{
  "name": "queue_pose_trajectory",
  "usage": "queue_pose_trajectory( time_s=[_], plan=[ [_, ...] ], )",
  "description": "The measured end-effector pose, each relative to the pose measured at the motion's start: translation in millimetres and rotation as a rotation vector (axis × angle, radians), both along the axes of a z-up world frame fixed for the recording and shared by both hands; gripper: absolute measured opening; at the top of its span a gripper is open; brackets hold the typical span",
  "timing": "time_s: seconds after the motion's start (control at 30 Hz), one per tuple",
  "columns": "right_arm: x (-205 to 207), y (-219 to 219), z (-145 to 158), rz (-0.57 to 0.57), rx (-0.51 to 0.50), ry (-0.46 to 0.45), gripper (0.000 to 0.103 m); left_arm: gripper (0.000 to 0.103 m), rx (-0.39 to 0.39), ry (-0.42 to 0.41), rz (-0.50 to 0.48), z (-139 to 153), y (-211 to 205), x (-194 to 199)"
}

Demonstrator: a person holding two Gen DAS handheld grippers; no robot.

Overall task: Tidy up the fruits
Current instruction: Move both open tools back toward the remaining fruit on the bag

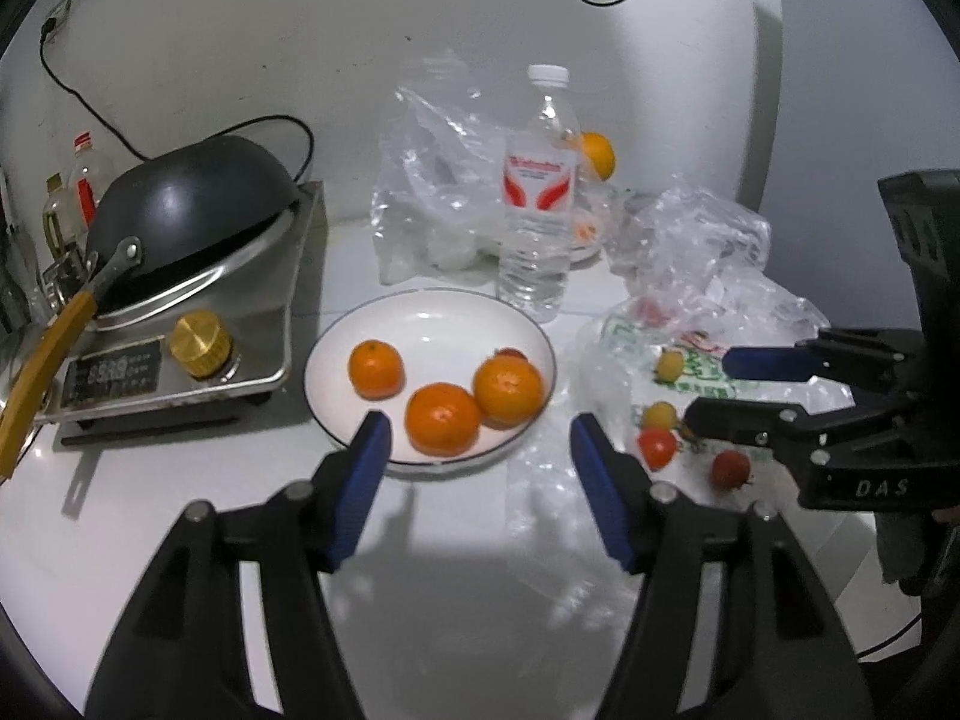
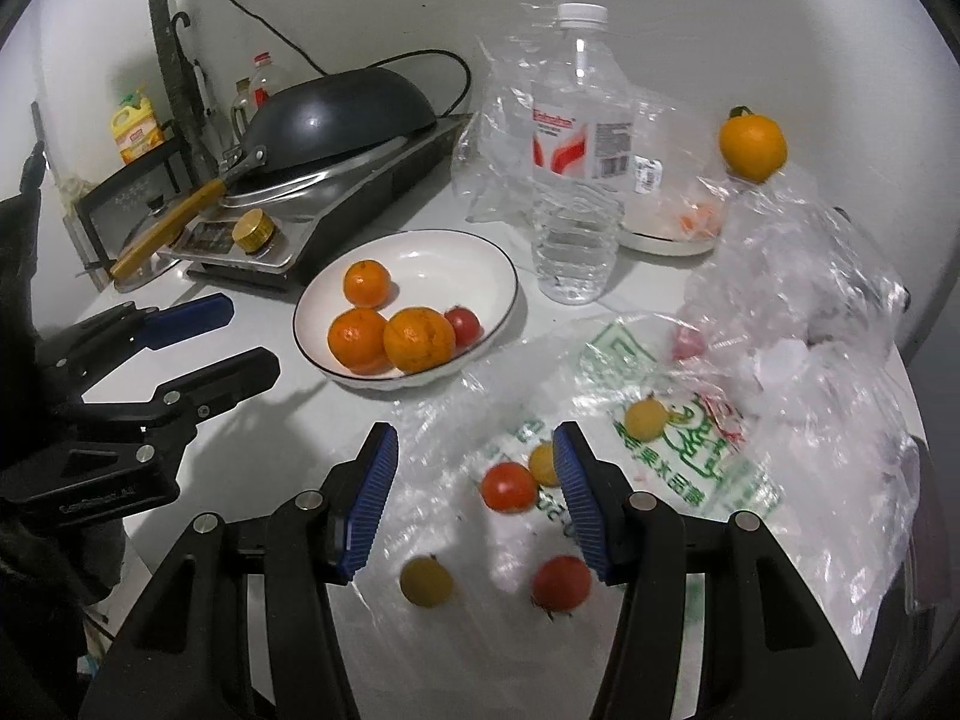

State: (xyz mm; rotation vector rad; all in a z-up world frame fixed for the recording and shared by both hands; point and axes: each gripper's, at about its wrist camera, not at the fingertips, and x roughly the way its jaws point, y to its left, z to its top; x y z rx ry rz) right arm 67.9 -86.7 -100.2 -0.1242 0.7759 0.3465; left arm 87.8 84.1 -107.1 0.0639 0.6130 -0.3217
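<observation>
A white plate (image 1: 336, 354) (image 2: 498, 258) holds three oranges (image 1: 442, 418) (image 2: 418, 339) and a red tomato (image 2: 463, 324). My left gripper (image 1: 477, 429) is open and empty just in front of the plate. My right gripper (image 2: 474, 444) is open and empty over a clear printed bag (image 2: 678, 456) with loose small red tomatoes (image 2: 507, 486) (image 1: 657, 447) and yellow tomatoes (image 2: 645, 417) (image 1: 660, 414). It shows from the side in the left wrist view (image 1: 705, 384). Another orange (image 2: 753, 144) (image 1: 597, 156) sits at the back right.
A water bottle (image 1: 537, 204) (image 2: 579, 150) stands behind the plate. An induction cooker with an upturned black wok (image 1: 192, 204) (image 2: 336, 108) is on the left. Crumpled clear bags (image 1: 708, 240) (image 2: 798, 276) lie right and behind. A small dish (image 2: 666, 240) sits at the back.
</observation>
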Motion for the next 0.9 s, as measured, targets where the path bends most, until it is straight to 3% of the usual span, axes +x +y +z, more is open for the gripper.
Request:
queue_pose_trajectory(
  time_s=[0.63,0.9],
  plan=[
    [-19,-49,-13,-0.031,0.037,0.011,0.057,0.064,0.058,0.033,-0.078,-6,-59,-19],
    [-24,-60,-34,0.005,0.037,0.052,0.044,0.064,0.089,0.063,-0.124,-21,-89,-28]
  ],
)
